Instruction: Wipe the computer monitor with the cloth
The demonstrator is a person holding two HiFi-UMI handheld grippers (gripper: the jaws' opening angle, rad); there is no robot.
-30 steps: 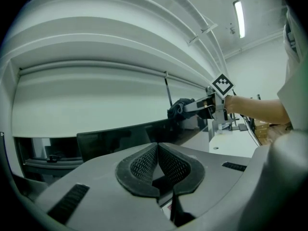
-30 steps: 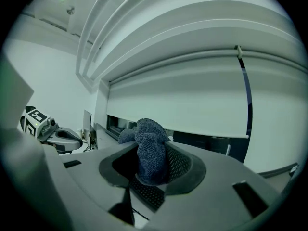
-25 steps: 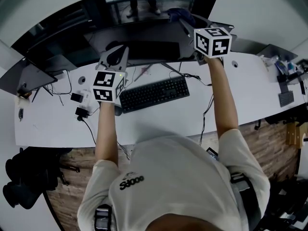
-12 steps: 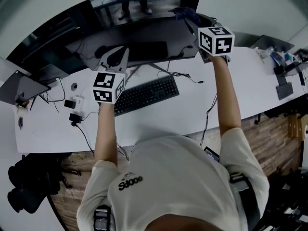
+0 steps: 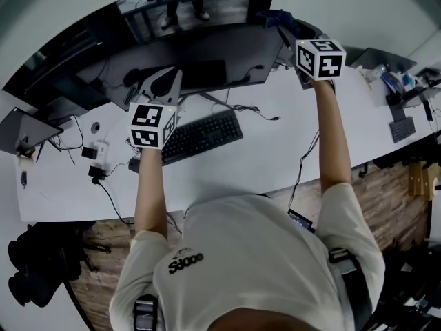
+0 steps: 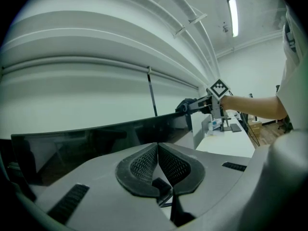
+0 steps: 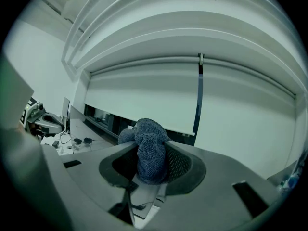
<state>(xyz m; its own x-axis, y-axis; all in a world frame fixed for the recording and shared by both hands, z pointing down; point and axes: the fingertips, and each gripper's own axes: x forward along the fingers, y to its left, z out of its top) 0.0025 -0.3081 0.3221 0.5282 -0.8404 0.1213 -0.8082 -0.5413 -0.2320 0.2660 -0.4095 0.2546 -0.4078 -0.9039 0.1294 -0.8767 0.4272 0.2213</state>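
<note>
The wide dark monitor (image 5: 186, 54) stands at the back of the white desk (image 5: 227, 171). My right gripper (image 5: 291, 29) is raised by the monitor's top right corner, shut on a bunched blue-grey cloth (image 5: 277, 18). In the right gripper view the cloth (image 7: 150, 150) fills the gap between the pads. My left gripper (image 5: 164, 78) hangs in front of the screen's middle, its jaws shut with nothing in them. The left gripper view shows those pads (image 6: 144, 165) pressed together, the monitor's top edge (image 6: 96, 134) beyond, and the right gripper (image 6: 192, 105) with the cloth at the screen's far end.
A black keyboard (image 5: 200, 135) lies on the desk under the monitor, with loose cables (image 5: 255, 112) beside it. A small adapter (image 5: 96, 158) and a laptop (image 5: 24, 126) sit at the left. Desk clutter (image 5: 400, 95) lies at the far right.
My right gripper has carried the cloth to the right along the monitor's top edge, toward its corner. The left gripper has held about the same place.
</note>
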